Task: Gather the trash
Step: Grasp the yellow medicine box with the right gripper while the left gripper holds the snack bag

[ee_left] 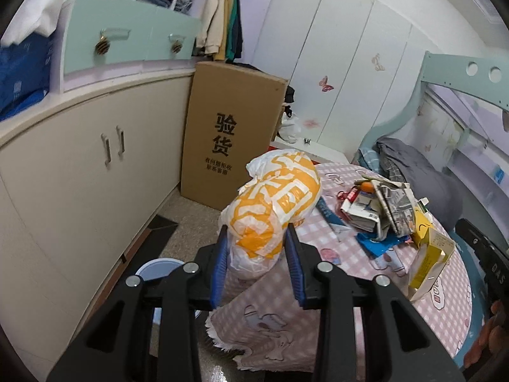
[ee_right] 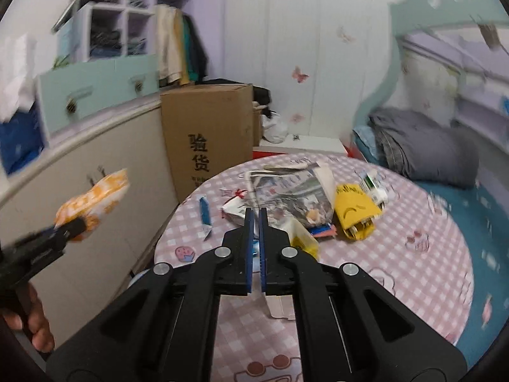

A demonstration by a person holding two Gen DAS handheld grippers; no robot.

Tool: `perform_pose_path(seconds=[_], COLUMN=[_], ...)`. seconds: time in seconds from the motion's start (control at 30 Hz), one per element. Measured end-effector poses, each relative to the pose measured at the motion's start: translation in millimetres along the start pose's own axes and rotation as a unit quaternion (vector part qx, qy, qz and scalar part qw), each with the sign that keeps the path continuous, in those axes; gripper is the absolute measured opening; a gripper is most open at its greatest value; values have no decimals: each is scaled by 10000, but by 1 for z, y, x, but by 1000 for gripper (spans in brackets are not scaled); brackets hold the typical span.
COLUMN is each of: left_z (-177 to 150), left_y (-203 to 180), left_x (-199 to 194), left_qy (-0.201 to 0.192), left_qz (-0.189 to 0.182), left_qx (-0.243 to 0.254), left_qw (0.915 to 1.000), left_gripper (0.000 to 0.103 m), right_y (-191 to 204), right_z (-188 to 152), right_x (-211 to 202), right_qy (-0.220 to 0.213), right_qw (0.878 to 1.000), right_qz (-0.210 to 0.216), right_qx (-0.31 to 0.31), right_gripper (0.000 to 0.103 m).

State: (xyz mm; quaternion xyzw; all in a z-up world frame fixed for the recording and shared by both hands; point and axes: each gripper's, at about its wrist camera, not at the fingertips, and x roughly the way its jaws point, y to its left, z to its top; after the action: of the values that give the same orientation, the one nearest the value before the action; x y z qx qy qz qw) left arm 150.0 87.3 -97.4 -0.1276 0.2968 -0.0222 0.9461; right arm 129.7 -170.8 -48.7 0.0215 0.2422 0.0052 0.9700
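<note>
My left gripper (ee_left: 258,234) is shut on an orange and white plastic bag (ee_left: 273,207), holding it in the air past the table's left edge; the bag also shows in the right wrist view (ee_right: 92,199). My right gripper (ee_right: 254,215) is shut with nothing clearly between its pads, above the table. A pile of trash (ee_right: 305,194) lies on the round pink checked table (ee_right: 397,270): newspaper, a yellow carton (ee_right: 353,211), a small box, blue wrappers (ee_right: 204,210). The same pile shows in the left wrist view (ee_left: 381,210).
A blue and white bin (ee_left: 159,269) stands on the floor below the left gripper. A tall cardboard box (ee_left: 226,133) leans against cream cabinets (ee_left: 79,184). A bed with grey bedding (ee_right: 423,152) lies behind the table. White wardrobe doors (ee_left: 334,73) stand at the back.
</note>
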Motion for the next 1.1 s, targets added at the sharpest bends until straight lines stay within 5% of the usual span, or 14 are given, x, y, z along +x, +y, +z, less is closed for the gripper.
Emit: perform_pose_path(seconds=[0.07,0.1,0.13,0.23,0.37,0.63,0.83,1.1], left_z=[-2,-2,-2,-5,-10,-12,-14,-12], left_y=[4,5,4,0,-6,2,8,30], left_x=[2,4,7,14,21,30,34,40], left_qy=[-11,3,38,136,217,366,409,462], left_qz=[51,51,22,-67,-26,109,147,199], left_qx=[18,16,16,55,139,79,94,-108], left_qw=[10000,10000,10000,9999,9997,9992,9990,9987], left_gripper=[33,33,33,33,33,33,33,33], right_y=[-11,-15,-21,-21,-19,6,4,42], right_z=[-2,-4,-8,-17,-27,-34,-39,-28], right_x=[-2,-4,-7,7,44,88,90,53], right_qy=[-40,-73,-149,140,821,1366,1415,979], right_qw=[9994,9990,9982,9980,9965,9896,9888,9905], right_qz=[-310,-406,-512,-600,-179,149,255,803], right_qx=[137,193,281,133,40,-432,-396,-538], right_gripper=[28,66,87,87,87,87,64,60])
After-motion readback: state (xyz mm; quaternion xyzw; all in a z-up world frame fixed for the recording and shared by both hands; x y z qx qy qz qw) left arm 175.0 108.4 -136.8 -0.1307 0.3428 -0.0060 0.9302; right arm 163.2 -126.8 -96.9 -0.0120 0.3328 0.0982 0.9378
